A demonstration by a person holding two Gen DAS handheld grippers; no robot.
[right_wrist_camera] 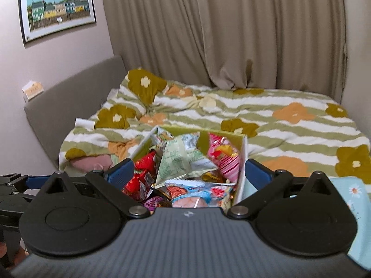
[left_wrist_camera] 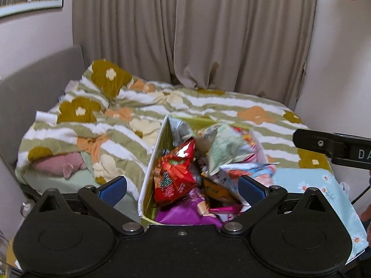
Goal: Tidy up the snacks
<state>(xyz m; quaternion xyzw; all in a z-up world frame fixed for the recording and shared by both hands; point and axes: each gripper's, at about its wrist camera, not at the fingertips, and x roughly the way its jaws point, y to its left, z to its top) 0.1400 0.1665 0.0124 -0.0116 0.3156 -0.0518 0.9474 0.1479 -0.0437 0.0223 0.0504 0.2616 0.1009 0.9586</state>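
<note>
An open cardboard box (left_wrist_camera: 155,157) with a green inside stands in front of the bed, full of snack packets. It also shows in the right wrist view (right_wrist_camera: 242,162). On top lie a red packet (left_wrist_camera: 174,176), a pale green packet (left_wrist_camera: 226,149) and a pink and blue packet (right_wrist_camera: 199,193). A purple packet (left_wrist_camera: 183,213) lies at the near end. My left gripper (left_wrist_camera: 183,186) is open and empty, just above the box. My right gripper (right_wrist_camera: 189,173) is open and empty, over the box too.
A bed with a striped flower quilt (right_wrist_camera: 289,125) fills the space behind the box. A pink plush toy (left_wrist_camera: 59,163) lies at its left. A light blue flowered cloth (left_wrist_camera: 324,190) lies right of the box. Curtains (right_wrist_camera: 231,30) hang behind.
</note>
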